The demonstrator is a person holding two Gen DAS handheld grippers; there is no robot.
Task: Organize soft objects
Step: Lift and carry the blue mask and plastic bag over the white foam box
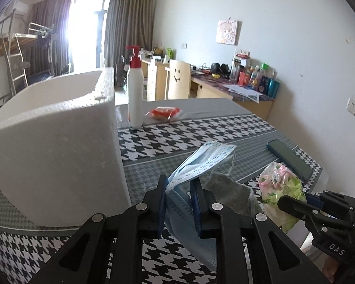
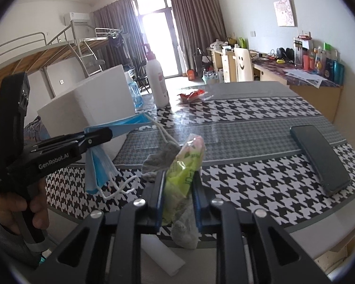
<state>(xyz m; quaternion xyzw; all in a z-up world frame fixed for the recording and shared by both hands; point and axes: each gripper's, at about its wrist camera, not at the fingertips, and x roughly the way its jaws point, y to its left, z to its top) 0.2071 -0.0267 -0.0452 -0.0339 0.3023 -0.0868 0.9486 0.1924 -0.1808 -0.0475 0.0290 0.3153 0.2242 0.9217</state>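
My left gripper (image 1: 180, 184) is shut on a light blue face mask (image 1: 201, 158), held just above the table beside the white foam box (image 1: 52, 146). In the right wrist view the left gripper (image 2: 101, 133) shows at the left with the mask (image 2: 99, 168) hanging from it. My right gripper (image 2: 178, 184) is shut on a green and pink plastic packet (image 2: 187, 163) together with a grey sock (image 2: 161, 161). The packet (image 1: 281, 184) and the sock (image 1: 232, 194) also show in the left wrist view, with the right gripper (image 1: 295, 203) at the lower right.
A dark phone (image 2: 319, 158) lies on the houndstooth tablecloth (image 2: 248, 184) at the right. A white pump bottle (image 1: 135, 94) and a red snack packet (image 1: 164, 113) stand at the table's far side. A desk with a chair (image 1: 177, 80) stands behind.
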